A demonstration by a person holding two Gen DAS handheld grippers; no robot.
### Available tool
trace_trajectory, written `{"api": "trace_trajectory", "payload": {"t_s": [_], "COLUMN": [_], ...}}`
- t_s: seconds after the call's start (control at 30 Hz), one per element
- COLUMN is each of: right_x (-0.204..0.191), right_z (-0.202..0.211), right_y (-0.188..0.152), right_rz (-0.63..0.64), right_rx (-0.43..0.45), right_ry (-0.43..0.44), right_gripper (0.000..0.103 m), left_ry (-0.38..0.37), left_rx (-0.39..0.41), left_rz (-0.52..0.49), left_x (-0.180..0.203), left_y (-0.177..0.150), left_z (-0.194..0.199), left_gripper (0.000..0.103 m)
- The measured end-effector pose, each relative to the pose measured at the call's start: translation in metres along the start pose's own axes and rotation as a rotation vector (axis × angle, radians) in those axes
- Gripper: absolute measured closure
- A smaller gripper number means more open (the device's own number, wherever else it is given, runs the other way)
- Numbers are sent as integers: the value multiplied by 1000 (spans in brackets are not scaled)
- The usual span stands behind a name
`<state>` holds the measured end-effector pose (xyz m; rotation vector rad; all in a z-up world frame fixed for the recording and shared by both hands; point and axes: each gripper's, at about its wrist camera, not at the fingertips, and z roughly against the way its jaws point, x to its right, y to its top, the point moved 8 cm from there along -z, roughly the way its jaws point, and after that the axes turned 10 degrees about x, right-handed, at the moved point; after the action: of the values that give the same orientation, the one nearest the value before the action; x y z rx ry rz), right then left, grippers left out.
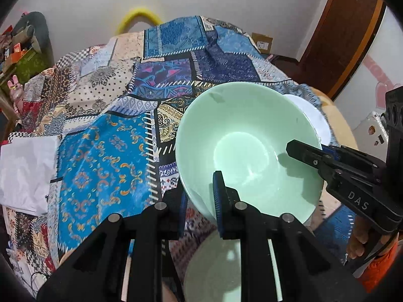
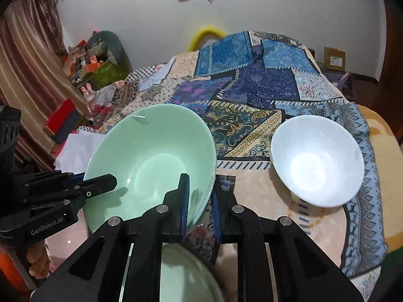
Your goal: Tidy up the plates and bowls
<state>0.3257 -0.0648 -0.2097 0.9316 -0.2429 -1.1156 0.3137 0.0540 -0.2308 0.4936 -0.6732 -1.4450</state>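
Observation:
A mint green bowl [image 1: 241, 148] is held tilted above the patchwork cloth by both grippers. My left gripper [image 1: 200, 202] is shut on its near rim, one finger inside and one outside. My right gripper [image 2: 200, 202] is shut on the opposite rim of the same bowl [image 2: 151, 161]. Each gripper shows in the other's view: the right one [image 1: 309, 154] and the left one [image 2: 100, 185]. A second green dish [image 1: 214, 271] lies directly below the held bowl, also in the right wrist view [image 2: 186, 276]. A white bowl [image 2: 317, 161] stands on the cloth to the right, partly hidden behind the green bowl in the left wrist view [image 1: 312, 115].
The patchwork cloth [image 1: 105, 156] covers a rounded table. White paper [image 1: 25, 173] lies at its left edge. Cluttered boxes [image 2: 95, 65] and a curtain stand at the far left, a cardboard box [image 2: 335, 59] by the wall, and a wooden door [image 1: 352, 37] at the right.

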Motion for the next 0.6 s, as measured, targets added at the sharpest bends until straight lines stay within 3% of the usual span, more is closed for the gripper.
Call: {"api": "trace_trajectory", "payload": {"t_s": [0.6], "right_x": [-65], "right_z": [47], "right_y": [-8], "right_rz": [51], "right_rx": [56], "right_ry": [68], "right_gripper": [88], "left_ry": [50], "left_rx": [77], "left_rz": [56], "left_x": [-25], "left_y": [-31], "left_z": [105], "left_gripper": [84]}}
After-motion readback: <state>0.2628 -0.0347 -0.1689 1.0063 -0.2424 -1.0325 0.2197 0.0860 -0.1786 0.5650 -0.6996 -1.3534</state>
